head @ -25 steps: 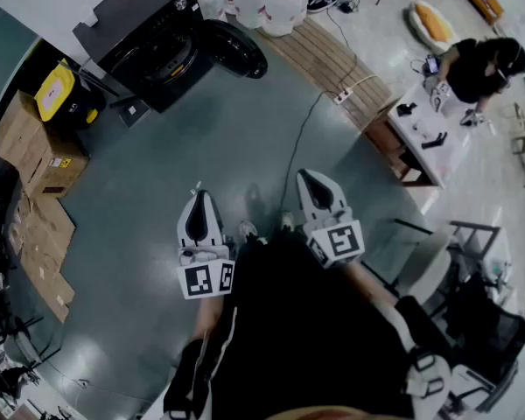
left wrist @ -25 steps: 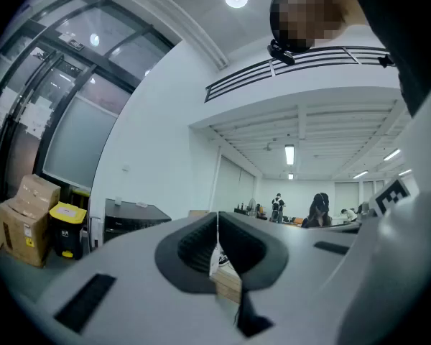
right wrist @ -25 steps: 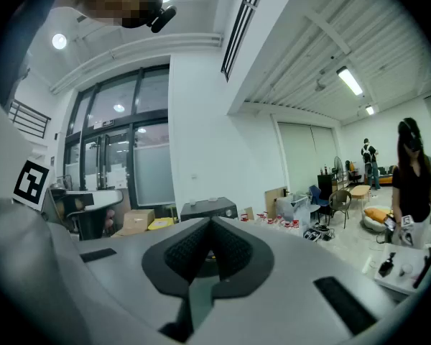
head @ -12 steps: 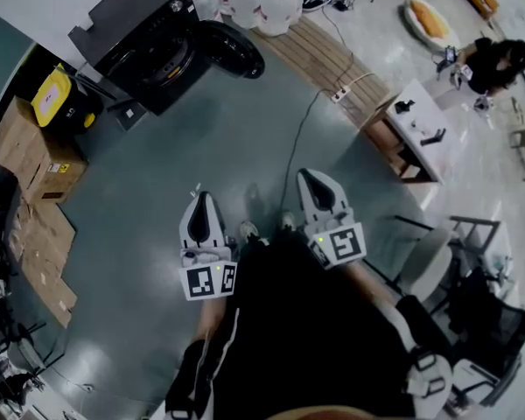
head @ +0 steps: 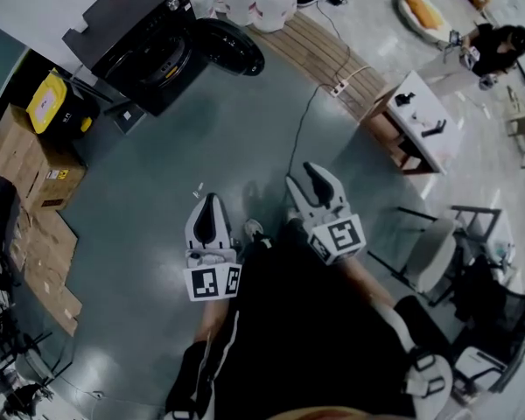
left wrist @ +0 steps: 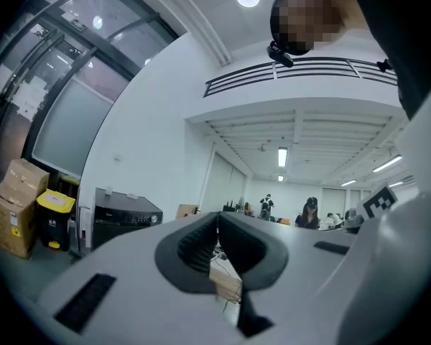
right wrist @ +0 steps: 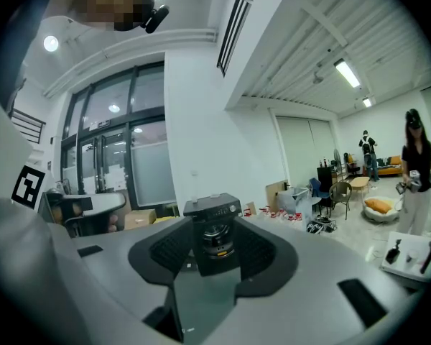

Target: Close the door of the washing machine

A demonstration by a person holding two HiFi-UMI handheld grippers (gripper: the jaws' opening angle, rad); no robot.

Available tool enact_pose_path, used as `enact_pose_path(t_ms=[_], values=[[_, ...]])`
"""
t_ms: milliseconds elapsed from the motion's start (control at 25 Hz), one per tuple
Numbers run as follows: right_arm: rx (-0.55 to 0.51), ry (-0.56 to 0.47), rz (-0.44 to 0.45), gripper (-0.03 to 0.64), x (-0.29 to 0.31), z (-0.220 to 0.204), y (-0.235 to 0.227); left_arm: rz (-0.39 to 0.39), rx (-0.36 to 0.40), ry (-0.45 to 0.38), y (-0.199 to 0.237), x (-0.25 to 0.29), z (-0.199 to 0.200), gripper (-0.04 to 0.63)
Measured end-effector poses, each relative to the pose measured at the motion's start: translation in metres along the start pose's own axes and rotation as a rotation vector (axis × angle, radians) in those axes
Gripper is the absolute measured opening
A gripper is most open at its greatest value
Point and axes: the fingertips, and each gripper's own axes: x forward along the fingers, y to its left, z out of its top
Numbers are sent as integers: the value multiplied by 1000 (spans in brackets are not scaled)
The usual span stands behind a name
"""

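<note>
Head view: the washing machine [head: 144, 38] is seen well ahead across open floor [head: 245, 138], its door [head: 232, 49] swung out on the side of the right gripper [head: 304, 178]. Left gripper view: the left gripper [left wrist: 217, 223] is clenched, empty. Right gripper view: its jaws have just been opened, nothing between them, the machine framed far beyond.

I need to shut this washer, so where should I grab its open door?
Probably the free rim of the door, the end farthest from the washing machine. Come from its outer face: it stands wide open, so pushing there swings it shut.
</note>
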Motion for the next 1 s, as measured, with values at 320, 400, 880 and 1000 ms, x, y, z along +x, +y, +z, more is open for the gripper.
enact_pose_path(t_ms=[320,400,880,1000], values=[[16,-12,-23,155,23,0,10,-40,6,15,19,12,-7,11],[28,-11,-14,155,30,1,7,-33,-1,17,21,20,-9,11],[7,-13,79,155,139,37,-98,21,0,11,9,169,-3,11],[-2,-5,111,155,169,47,-134,48,3,-2,2,215,2,11]])
